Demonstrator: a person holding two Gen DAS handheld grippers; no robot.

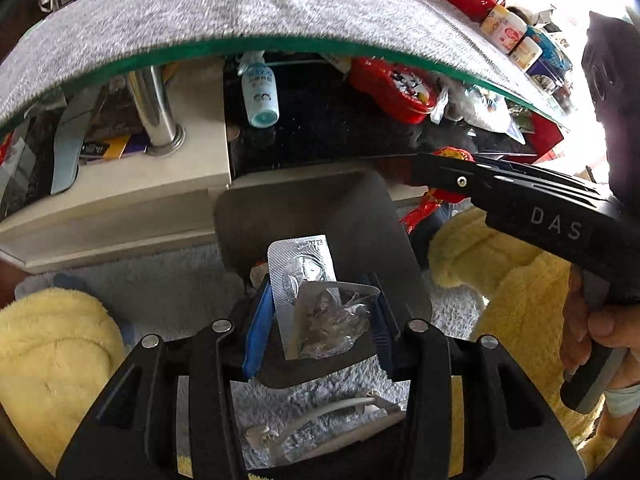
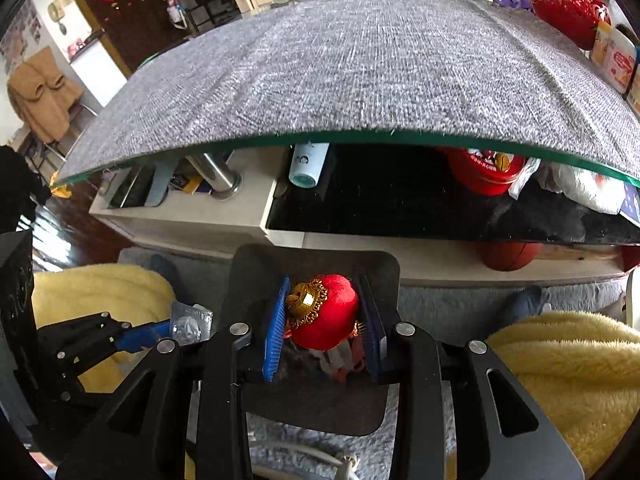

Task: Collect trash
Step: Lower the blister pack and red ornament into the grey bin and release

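Both grippers point steeply down over a dark bin beside a low table.

Left gripper: blue pads clamp a silver blister pack plus a crumpled clear wrapper. Pack stands upright between the pads, its top sticking out past the fingertips; the wrapper fills the gap toward the right pad. Both hang right over the bin opening. In the right wrist view the same left gripper comes in from the left edge, with the pack at its tip, just beside the bin wall.

Right gripper: pads closed on a red ornament with gold trim, a small round lantern shape. It sits squarely between the two blue pads, touching both, with red and gold bits dangling under it. The bin lies directly behind and below. In the left wrist view the right gripper reaches in from the right, its black body lettered "DAS"; only a red-gold scrap shows at its tip. A hand wraps its handle at the right edge.

Grey mat covers the glass tabletop. Yellow fleece on both sides of the bin, grey rug underneath. White cable lies on the rug below the left gripper.
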